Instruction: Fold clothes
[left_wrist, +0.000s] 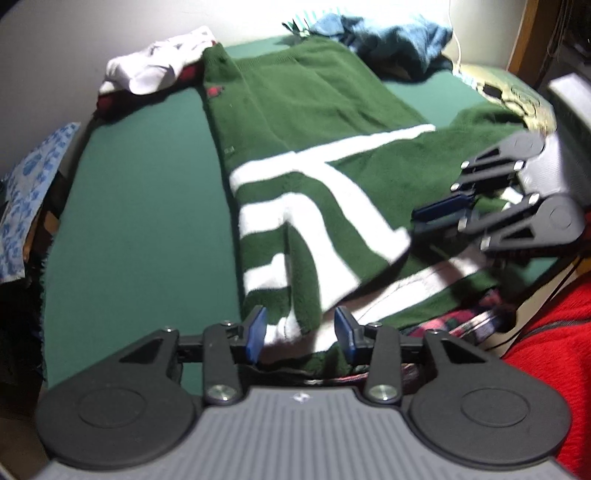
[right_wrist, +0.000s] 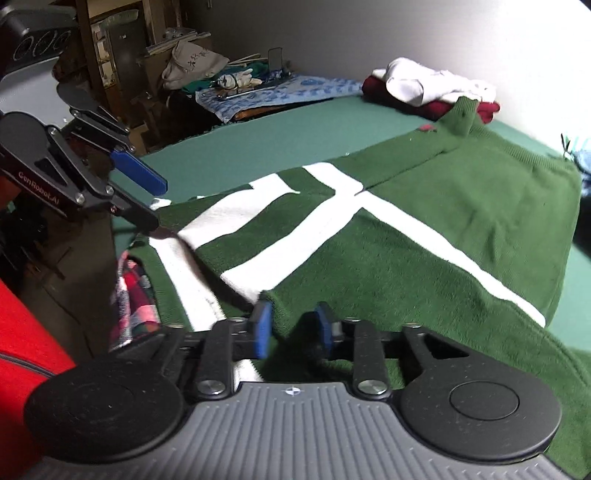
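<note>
A: Where is the sweater?

B: The green sweater with white stripes (left_wrist: 317, 155) lies spread on the green-covered bed (left_wrist: 140, 206), its collar end toward 12 o'clock in the left wrist view, the striped part folded over itself near 6.

A: And the left gripper (left_wrist: 301, 334)?

B: Its jaws are spread, with the sweater's near edge between the blue pads, which are not pressed on it.

A: The right gripper (right_wrist: 291, 328)?

B: Jaws parted too, sitting over the green knit at 6 o'clock in its own view. I cannot tell whether the pads touch the fabric.

A: Anything else?

B: A white garment (right_wrist: 424, 86) on a dark red one (right_wrist: 436, 107) at 1 o'clock there, a blue garment (left_wrist: 391, 37) beyond the sweater, plaid cloth (right_wrist: 135, 299) beside the near edge, red fabric (left_wrist: 554, 332) at 4 o'clock in the left view.
</note>
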